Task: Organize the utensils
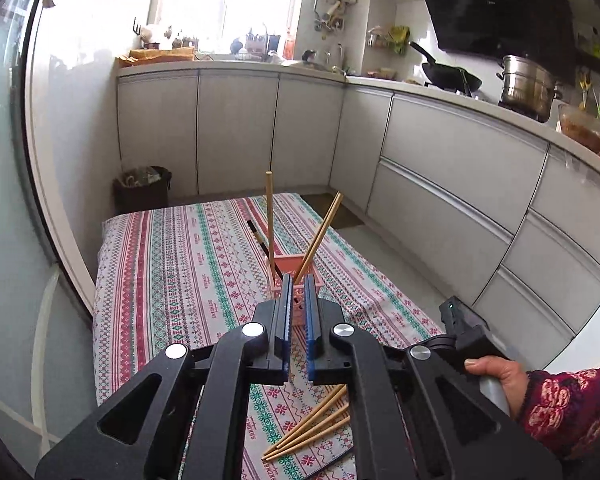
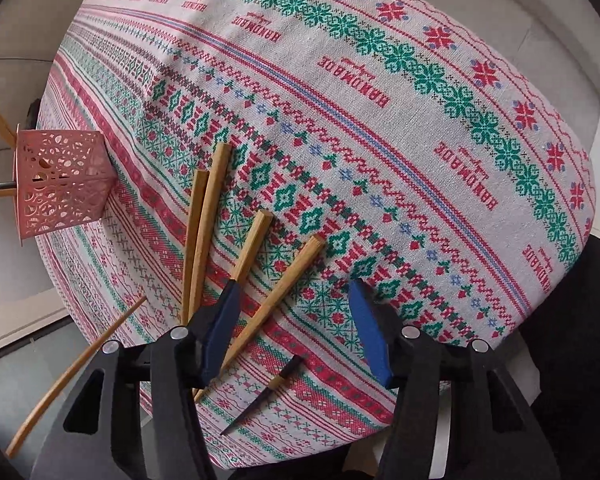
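Note:
A pink perforated holder (image 1: 300, 276) stands on the patterned tablecloth (image 1: 180, 264) with two wooden chopsticks (image 1: 270, 224) upright in it. My left gripper (image 1: 299, 286) hovers just before the holder, its jaws nearly together with nothing between them. Several loose chopsticks (image 1: 312, 428) lie under it. In the right wrist view the holder (image 2: 62, 190) is at the left. My right gripper (image 2: 296, 294) is open above several wooden chopsticks (image 2: 204, 232) and a dark-tipped one (image 2: 268, 392) lying on the cloth (image 2: 380, 140).
A dark-tipped chopstick (image 1: 256, 230) lies on the cloth beyond the holder. Grey kitchen cabinets (image 1: 440, 184) run along the back and right, with a wok (image 1: 448, 72) and steel pot (image 1: 528, 84) on the counter. A dark bin (image 1: 142, 186) stands behind the table.

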Motion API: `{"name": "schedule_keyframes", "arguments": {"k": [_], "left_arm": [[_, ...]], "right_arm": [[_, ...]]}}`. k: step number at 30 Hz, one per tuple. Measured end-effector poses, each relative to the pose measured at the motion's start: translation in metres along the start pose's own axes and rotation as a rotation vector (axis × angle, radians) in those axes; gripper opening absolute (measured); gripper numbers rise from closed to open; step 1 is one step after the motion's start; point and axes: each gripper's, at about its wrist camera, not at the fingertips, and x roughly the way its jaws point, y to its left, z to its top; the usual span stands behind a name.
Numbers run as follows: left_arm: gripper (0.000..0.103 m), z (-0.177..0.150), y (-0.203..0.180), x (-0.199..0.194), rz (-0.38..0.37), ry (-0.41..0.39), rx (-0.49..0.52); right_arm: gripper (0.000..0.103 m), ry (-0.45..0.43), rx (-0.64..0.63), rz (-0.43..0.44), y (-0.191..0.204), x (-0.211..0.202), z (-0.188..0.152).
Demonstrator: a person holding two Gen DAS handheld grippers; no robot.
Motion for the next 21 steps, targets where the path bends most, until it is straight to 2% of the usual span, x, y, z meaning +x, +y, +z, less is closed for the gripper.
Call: {"name": "schedule_keyframes", "arguments": {"k": [6,8,9,10,11,13,17,19,21], "left_arm": [[0.002,0.004,0.01,-0.026,-0.014,-0.097,-0.029],[0.002,0.002,0.013,-0.03,-0.009,-0.108,-0.031],[0.002,0.002,0.017,-0.032,-0.005,-0.107,-0.04],[0.002,0.0,0.022,-0.033,-0.002,-0.106,-0.056],[0.002,-0.001,0.028,-0.033,0.004,-0.102,-0.074],[0.002,-0.003,0.037,-0.033,0.02,-0.09,-0.109],[0.002,-0.007,0.05,-0.031,0.037,-0.066,-0.165],[0.003,-0.009,0.055,-0.024,0.022,-0.028,-0.189],[0.003,-0.014,0.06,-0.011,0.042,0.029,-0.207]], "right_arm": [[0.054,-0.066,-0.014,-0.102,0.035,0.01,-0.006],[0.045,-0.102,-0.061,-0.146,0.05,0.014,-0.01],[0.035,-0.119,-0.09,-0.16,0.057,0.015,-0.013],[0.017,-0.126,-0.124,-0.13,0.063,0.018,-0.015],[0.016,-0.115,-0.15,-0.092,0.069,0.023,-0.017],[0.014,-0.119,-0.16,-0.071,0.071,0.026,-0.019],[0.013,-0.11,-0.139,-0.002,0.056,0.022,-0.019],[0.012,-0.113,-0.121,0.016,0.048,0.019,-0.019],[0.012,-0.103,-0.119,0.052,0.039,0.016,-0.018]]}}
